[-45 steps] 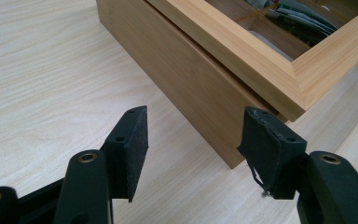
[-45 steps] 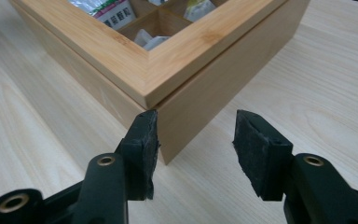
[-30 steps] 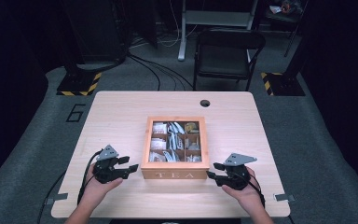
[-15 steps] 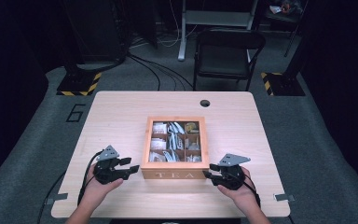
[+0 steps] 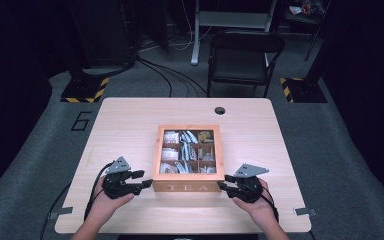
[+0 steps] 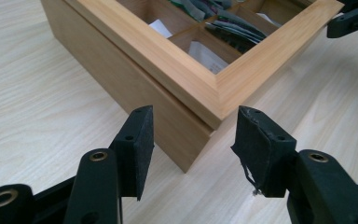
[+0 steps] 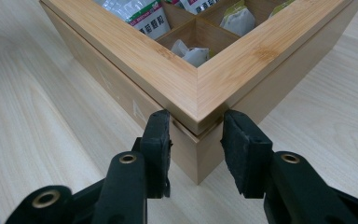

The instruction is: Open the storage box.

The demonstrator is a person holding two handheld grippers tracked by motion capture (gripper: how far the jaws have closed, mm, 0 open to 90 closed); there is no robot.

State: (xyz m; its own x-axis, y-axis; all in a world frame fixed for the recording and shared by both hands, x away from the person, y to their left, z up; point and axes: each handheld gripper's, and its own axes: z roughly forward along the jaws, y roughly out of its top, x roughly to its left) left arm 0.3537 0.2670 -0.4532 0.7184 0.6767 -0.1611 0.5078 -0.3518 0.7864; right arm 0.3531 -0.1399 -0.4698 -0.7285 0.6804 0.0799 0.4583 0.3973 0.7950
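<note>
One tea box [image 5: 188,186], two grippers, perhaps nine compartments

A light wooden table [image 5: 130,130] with a round cable hole [image 5: 220,110] stands on grey carpet [image 5: 40,165]. A black chair [image 5: 242,60] sits at its far side. Yellow-black striped bases [image 5: 85,90] flank it, cables [image 5: 155,70] trail across the dim floor.

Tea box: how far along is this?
Done: both tools sit at the box's front corners. In hand: right tool's jaws have just been closing and seem to pinch one corner; left tool is open, short of its corner. Left: the lid is shut.
</note>
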